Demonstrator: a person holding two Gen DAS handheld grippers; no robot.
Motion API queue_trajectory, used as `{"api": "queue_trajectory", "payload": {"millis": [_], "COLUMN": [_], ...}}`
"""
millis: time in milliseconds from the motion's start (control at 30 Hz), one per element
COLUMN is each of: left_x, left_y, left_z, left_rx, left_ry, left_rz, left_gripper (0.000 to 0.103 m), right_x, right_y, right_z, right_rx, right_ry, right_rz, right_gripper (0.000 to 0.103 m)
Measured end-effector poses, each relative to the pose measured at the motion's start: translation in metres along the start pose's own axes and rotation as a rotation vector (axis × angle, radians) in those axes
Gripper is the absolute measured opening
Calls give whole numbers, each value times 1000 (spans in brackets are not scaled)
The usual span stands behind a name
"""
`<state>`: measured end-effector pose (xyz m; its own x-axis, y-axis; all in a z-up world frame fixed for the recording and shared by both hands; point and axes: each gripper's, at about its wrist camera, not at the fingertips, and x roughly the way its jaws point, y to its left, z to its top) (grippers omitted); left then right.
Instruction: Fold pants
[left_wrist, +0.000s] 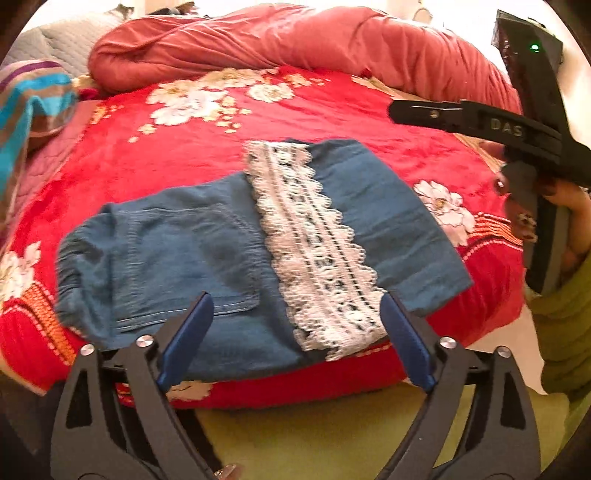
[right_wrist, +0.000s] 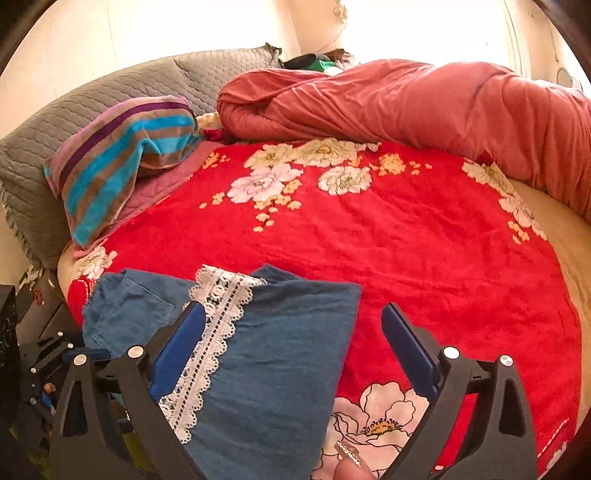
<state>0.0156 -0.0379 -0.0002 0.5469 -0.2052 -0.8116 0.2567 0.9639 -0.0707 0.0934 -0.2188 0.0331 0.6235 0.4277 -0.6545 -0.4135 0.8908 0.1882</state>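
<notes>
The blue-padded fingers (left_wrist: 188, 332) of the left gripper (left_wrist: 295, 332) stand spread wide with nothing pinched between them, poised above the near edge of the pants (left_wrist: 221, 240). The right gripper (right_wrist: 295, 339) is likewise wide apart and empty, its fingers (right_wrist: 406, 343) above the folded cloth and the blanket beside it.

The pants are blue denim, folded into a compact bundle with a band of white lace trim (left_wrist: 317, 251) running across the top. They lie flat near the front edge of a red blanket (left_wrist: 184, 147) printed with white flowers.

In the left wrist view, the right gripper's black body shows at the right edge, held by a hand (left_wrist: 554, 221) with a green sleeve (left_wrist: 565, 332).

Further back, a rumpled pink quilt (right_wrist: 406, 110) lies along the far side of the bed, a striped towel (right_wrist: 122, 155) sits at the left, and a grey quilted pillow (right_wrist: 110, 92) rests behind it.
</notes>
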Motion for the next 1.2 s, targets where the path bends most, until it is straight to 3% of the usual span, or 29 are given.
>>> {"api": "queue_trajectory", "payload": {"millis": [500,1200], "left_x": [-29,-42], "left_y": [48,139], "left_z": [-18,-47], "left_rx": [-129,-443], "left_ry": [-45,-76], "left_rz": [81,23], "left_gripper": [93,93], "right_x": [-8,42], "right_y": [55,145], "right_z": [19,39], "right_rx": [-116,-305], "right_ry": [-31,71], "right_rz": [51,190], "right_gripper": [98,98]}}
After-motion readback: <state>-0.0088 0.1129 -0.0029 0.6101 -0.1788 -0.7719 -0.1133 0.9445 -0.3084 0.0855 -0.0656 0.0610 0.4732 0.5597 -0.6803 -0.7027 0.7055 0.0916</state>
